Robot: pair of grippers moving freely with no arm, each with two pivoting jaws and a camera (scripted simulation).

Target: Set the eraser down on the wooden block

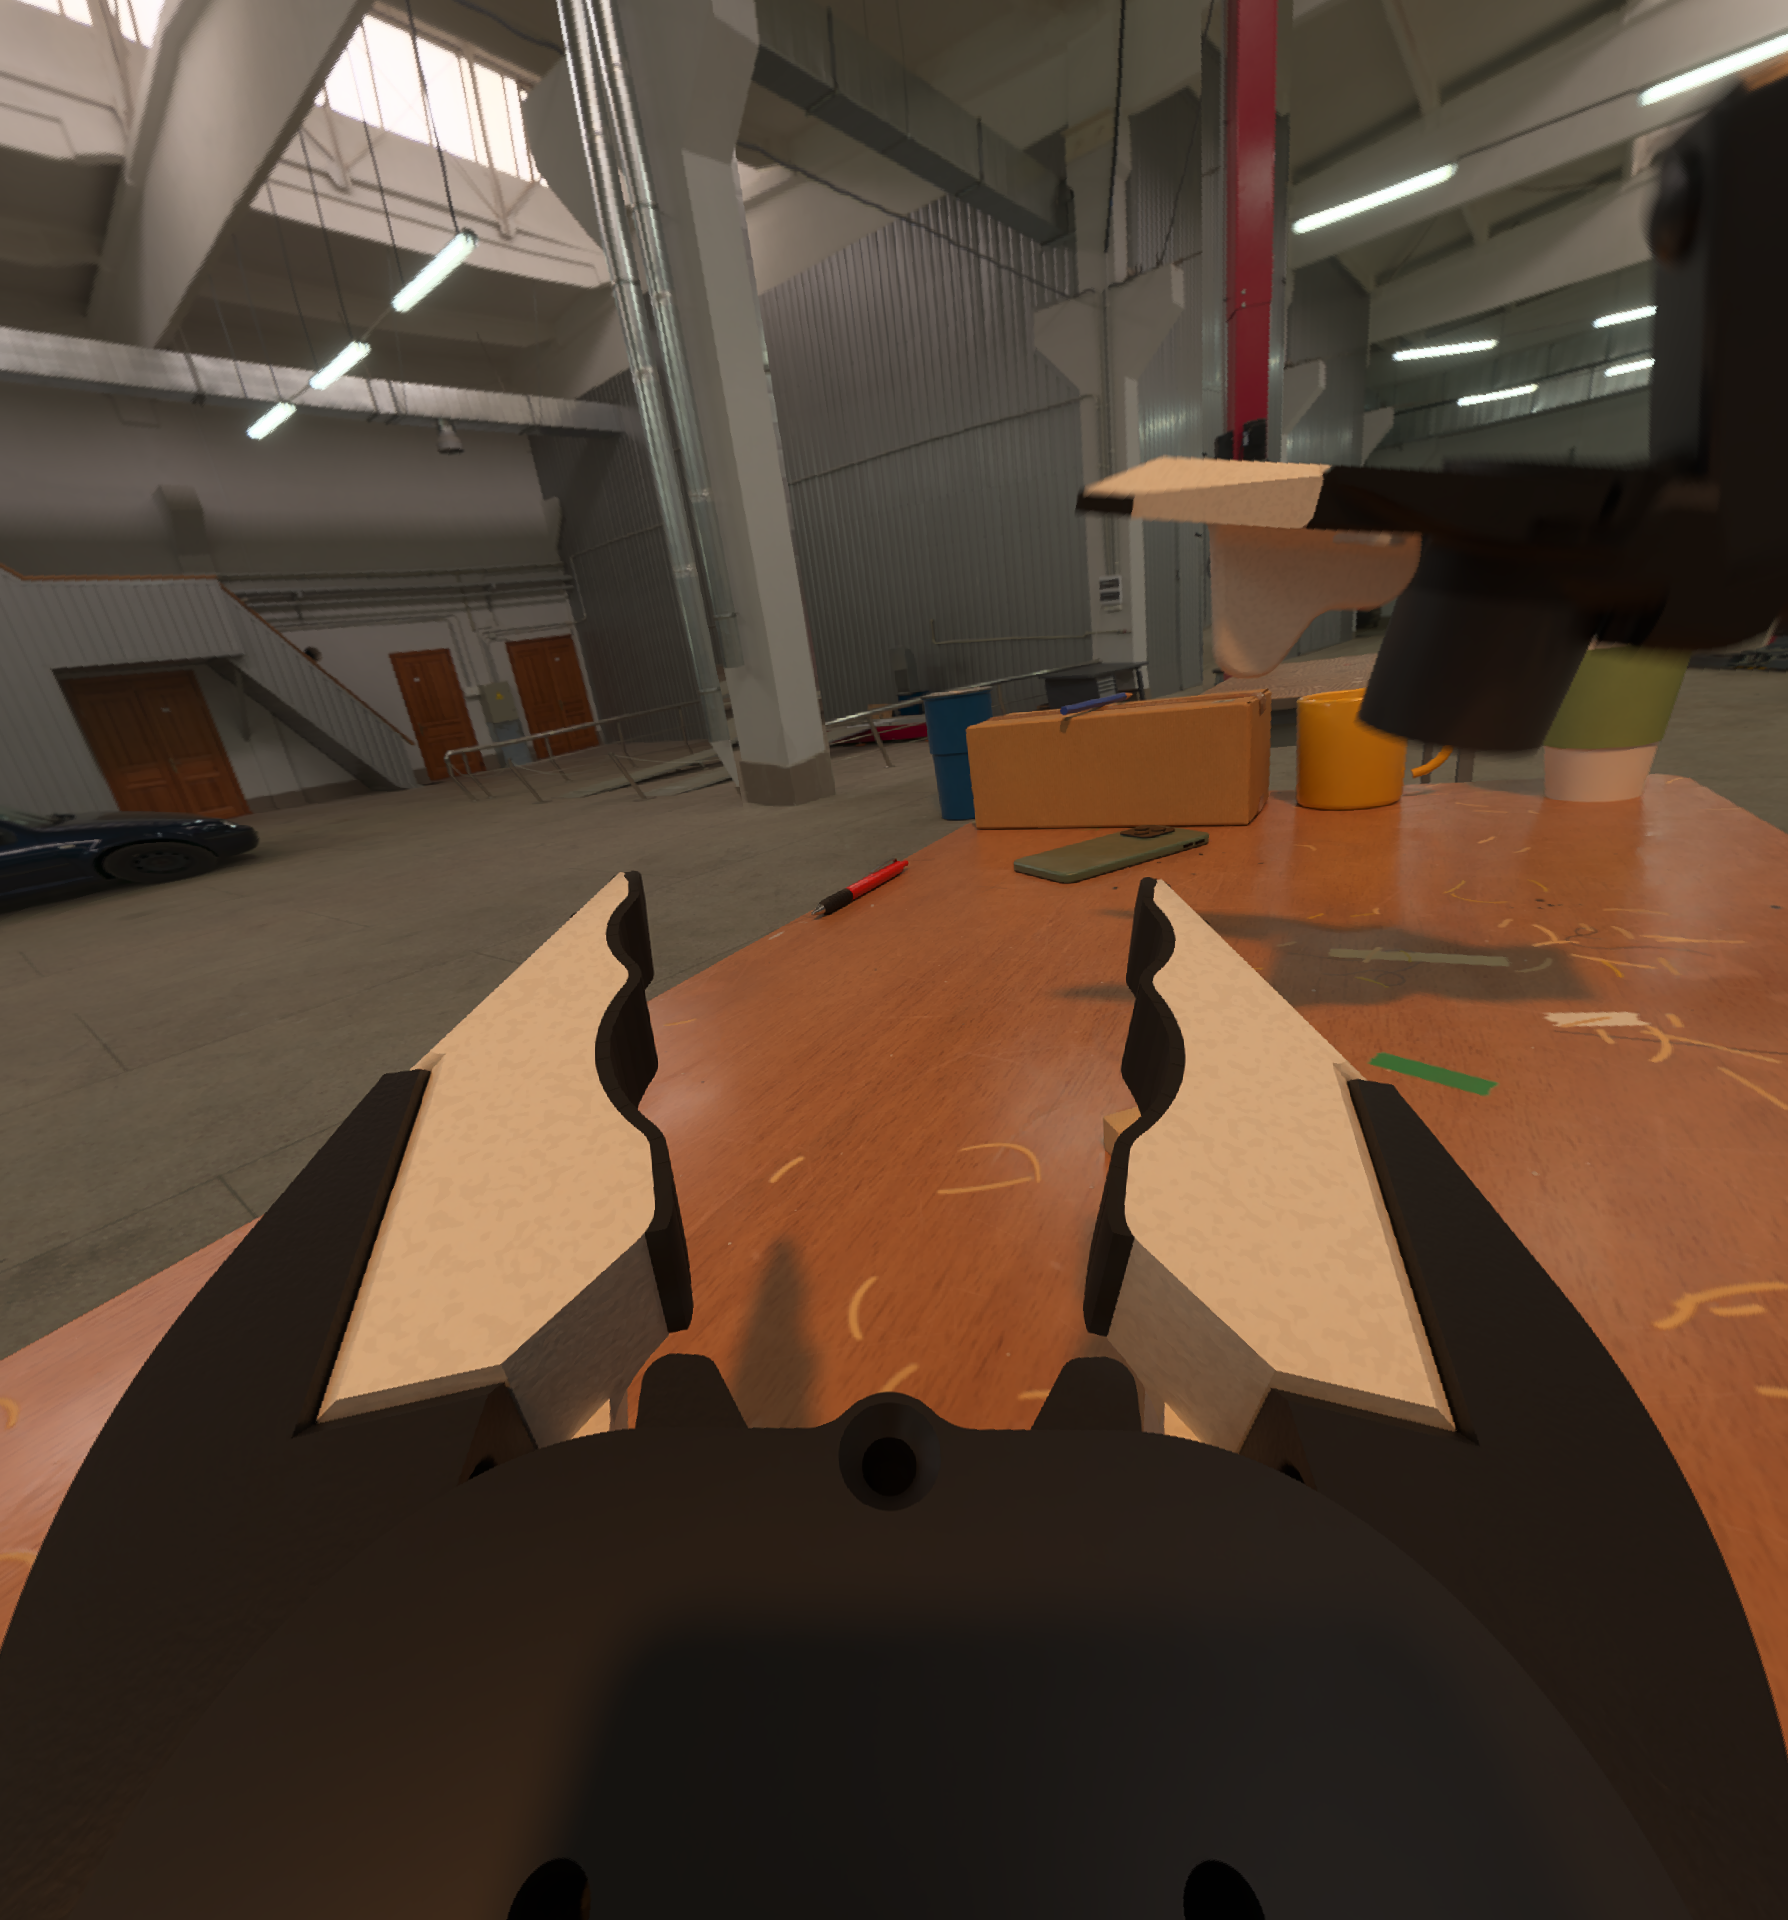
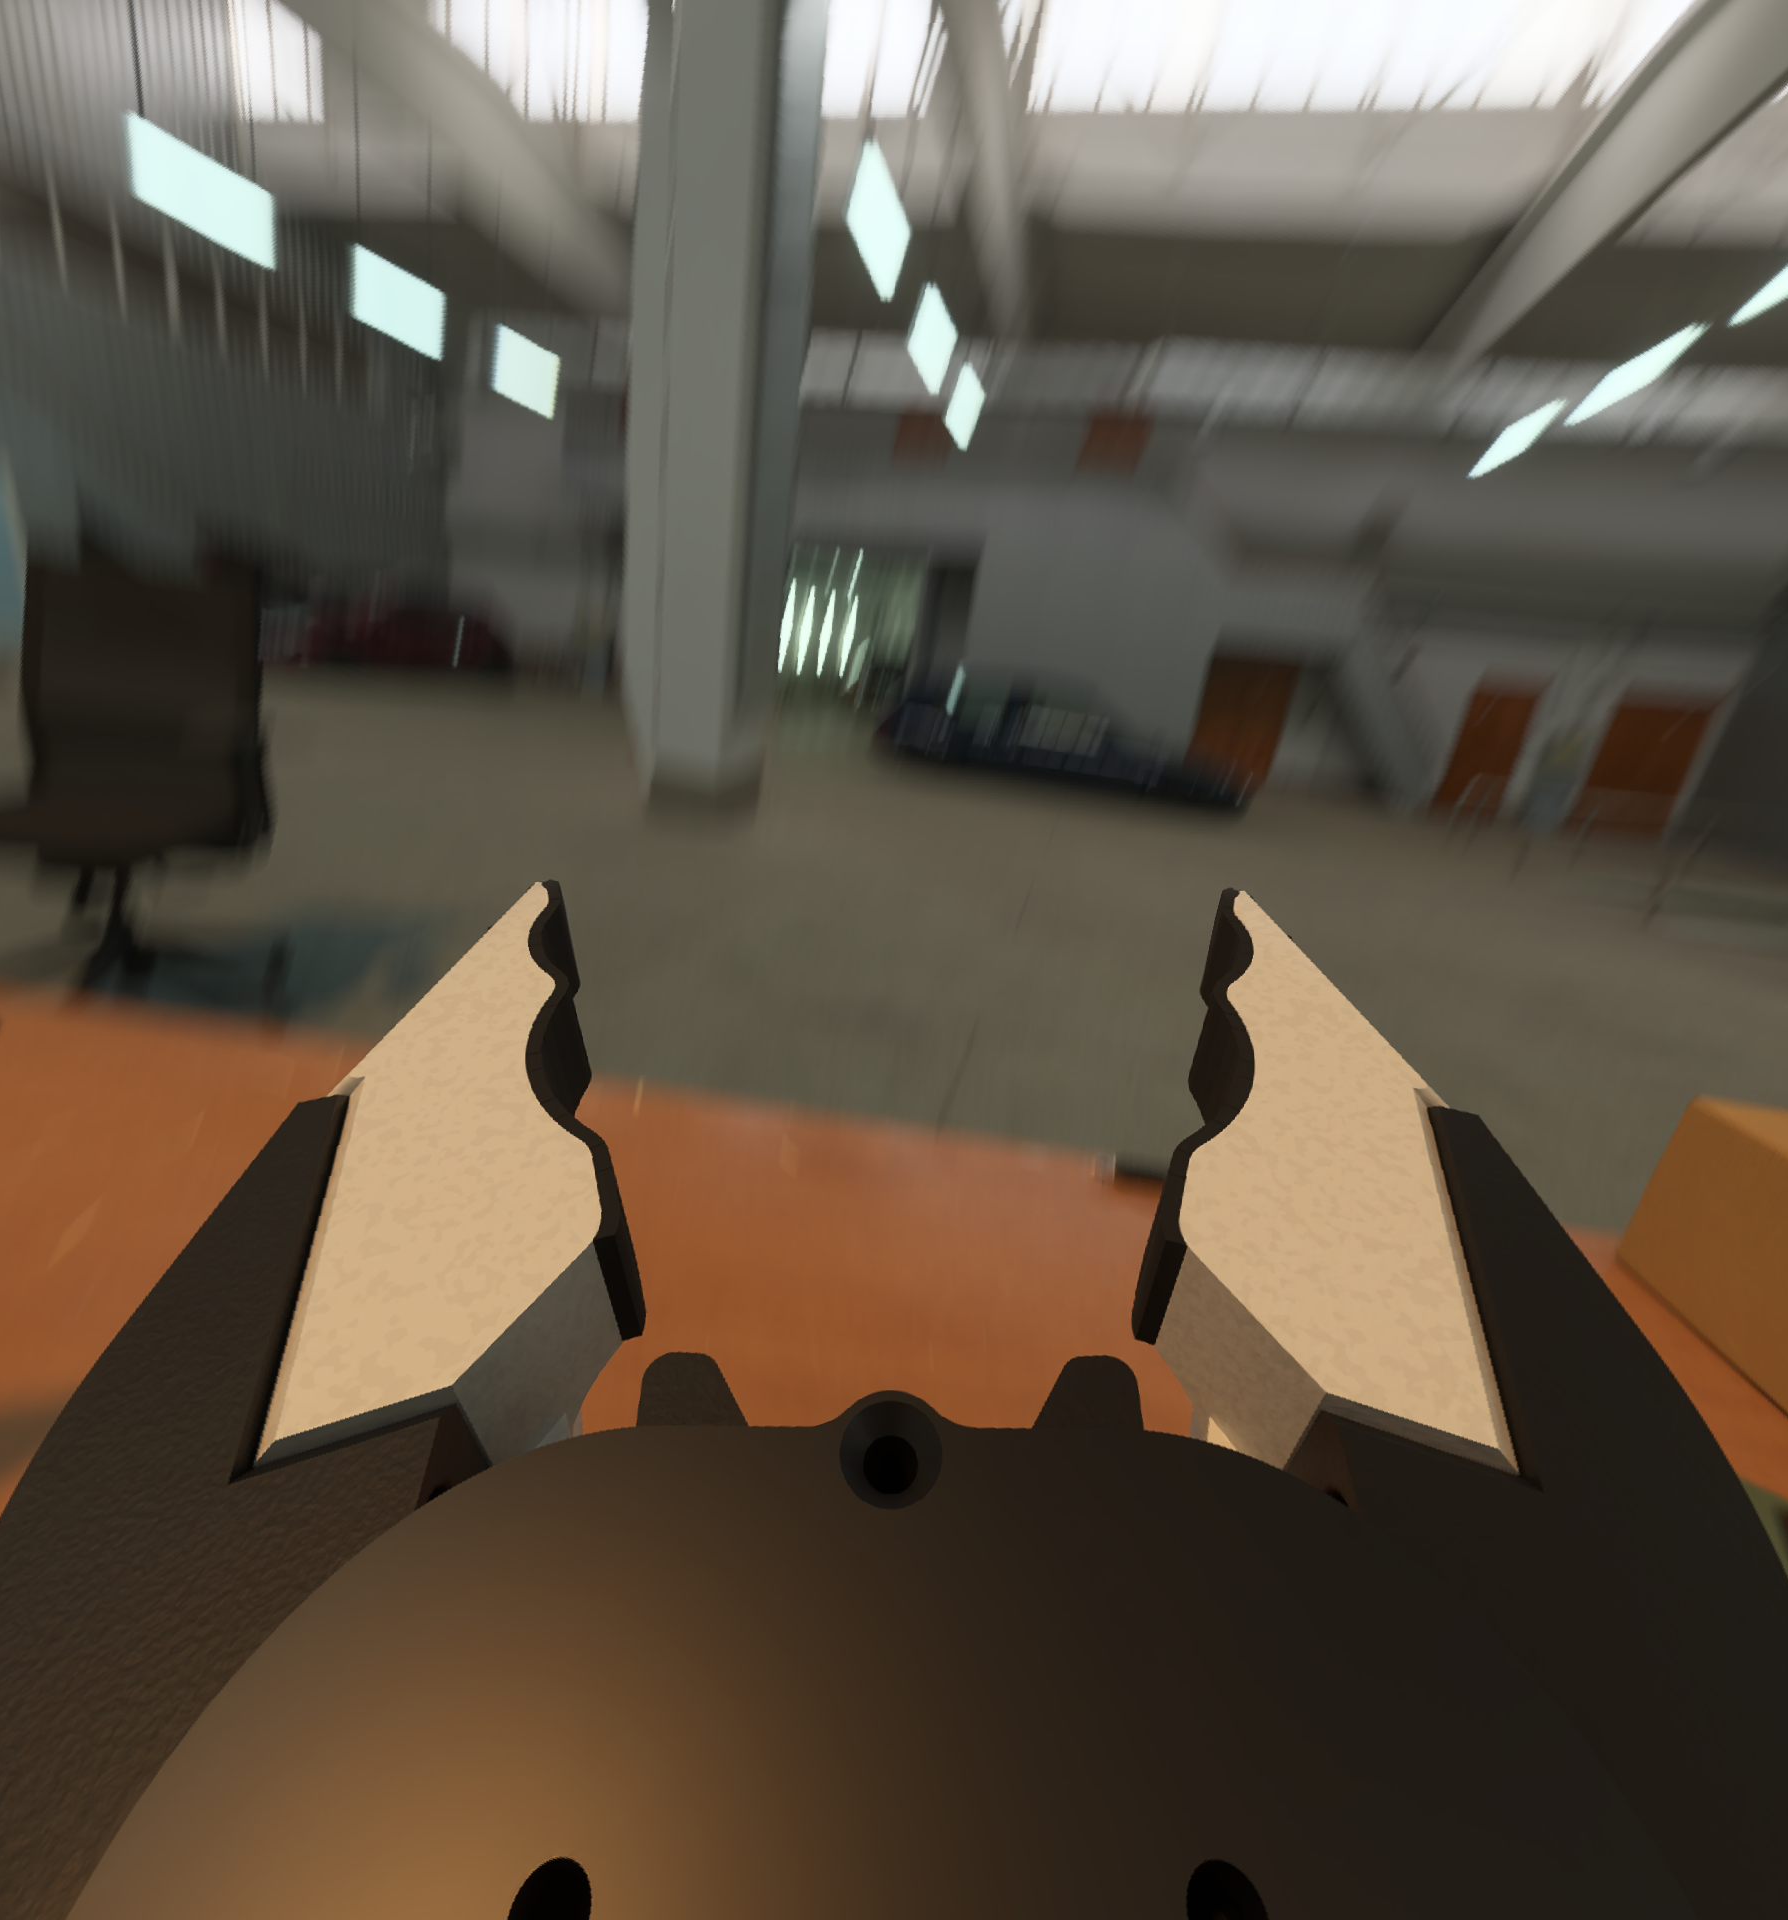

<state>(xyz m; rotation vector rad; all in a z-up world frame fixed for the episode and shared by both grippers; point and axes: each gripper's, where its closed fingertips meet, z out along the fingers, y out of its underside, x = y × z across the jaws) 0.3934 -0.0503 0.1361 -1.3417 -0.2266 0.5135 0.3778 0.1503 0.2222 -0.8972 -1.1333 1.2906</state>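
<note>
Left tongs (image 1: 890, 883) spread wide, empty, low over worktop (image 1: 921, 1091). Right tongs (image 2: 890, 888) likewise released, nothing gripped, aimed past worktop edge; view motion-blurred.

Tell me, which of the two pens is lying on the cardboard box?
The blue pen lies on the cardboard box; the red pen lies on the table near its left edge.

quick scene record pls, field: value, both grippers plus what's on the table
left gripper: open, empty, low over table
right gripper: open, empty, raised, view blurred
table: orange-brown wood, scuffed
cardboard box: far end, blue pen on top
phone: green, flat, before box
red pen: near left edge
yellow mug: right of box
green-and-white cup: partly hidden
eraser, wooden block: cannot identify
</note>
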